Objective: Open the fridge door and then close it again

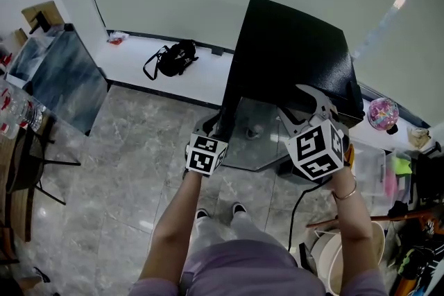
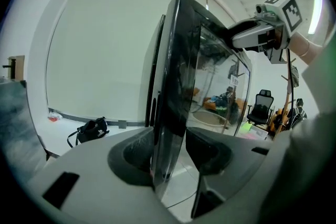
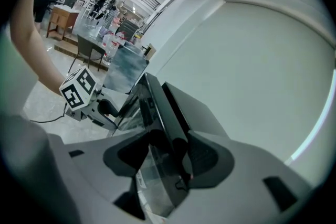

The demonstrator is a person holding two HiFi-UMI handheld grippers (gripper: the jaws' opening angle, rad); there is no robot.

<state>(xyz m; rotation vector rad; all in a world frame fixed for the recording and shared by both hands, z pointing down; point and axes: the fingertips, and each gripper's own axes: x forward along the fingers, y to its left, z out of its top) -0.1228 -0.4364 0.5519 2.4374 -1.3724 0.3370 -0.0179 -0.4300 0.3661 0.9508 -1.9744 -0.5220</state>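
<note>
- Fridge [image 1: 291, 52]: small black cabinet standing on the tiled floor [image 1: 118, 149], directly in front of the person, so both side edges are within reach.
- Door [image 2: 181, 76]: glass-fronted and lying close against the cabinet. Whether it is fully shut or slightly ajar cannot be told.
- Left gripper [image 2: 169, 157]: jaws apart, astride one upright edge of the door and close to both faces but not plainly clamped. This is probably the swinging side, taken for leverage.
- Right gripper [image 3: 167, 157]: jaws closed on the opposite edge near the top corner, probably to steady the door.
- Cable [image 1: 295, 208]: trails across the floor by the person's feet, a possible snag.
- Black bag [image 1: 173, 59]: on the white ledge [image 1: 139, 52], well apart from the fridge.
</note>
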